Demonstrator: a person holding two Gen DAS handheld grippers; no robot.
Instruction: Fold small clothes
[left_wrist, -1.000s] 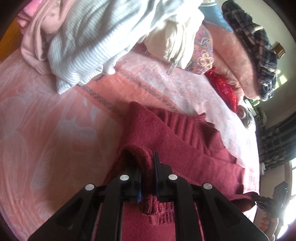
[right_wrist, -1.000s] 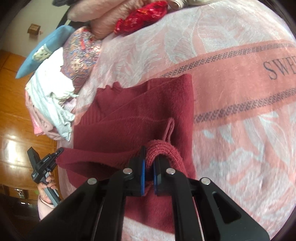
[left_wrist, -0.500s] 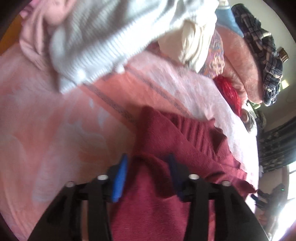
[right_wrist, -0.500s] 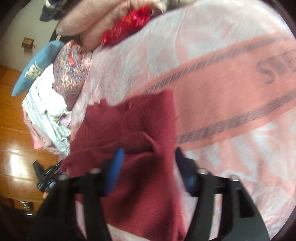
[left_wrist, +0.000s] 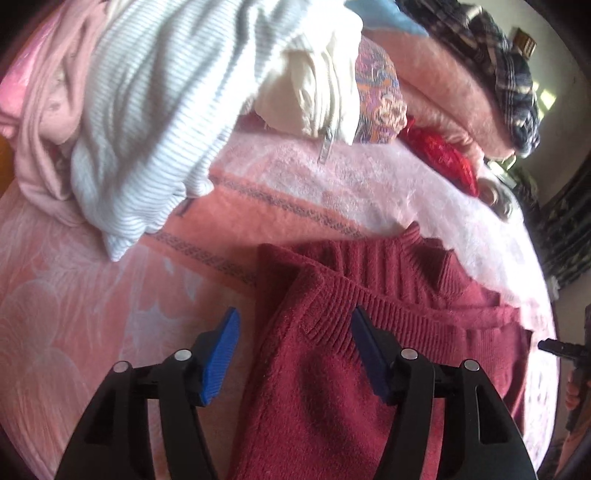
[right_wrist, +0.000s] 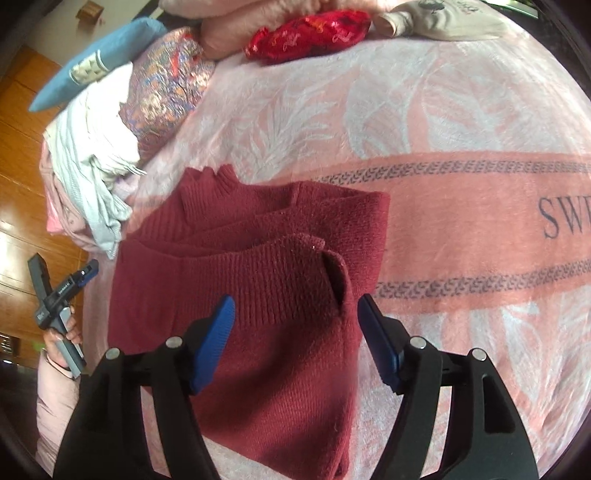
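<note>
I'm letting go after a fold: both grippers, left and right, are opening over the sweater, fingers gripping nothing. Next I regrip an edge.

Bed: I see a pink blanket with pale leaf pattern and a lettered band | Floor: glossy orange wood, bright glare | Wall: pale | Light: daylight from a window | Far side: dark curtain

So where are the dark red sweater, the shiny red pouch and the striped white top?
dark red sweater (right_wrist: 280, 295): right wrist view, ribbed hem folded over.
shiny red pouch (right_wrist: 310, 33): right wrist view, its middle.
striped white top (left_wrist: 159, 122): left wrist view, its ribbed body.
</note>
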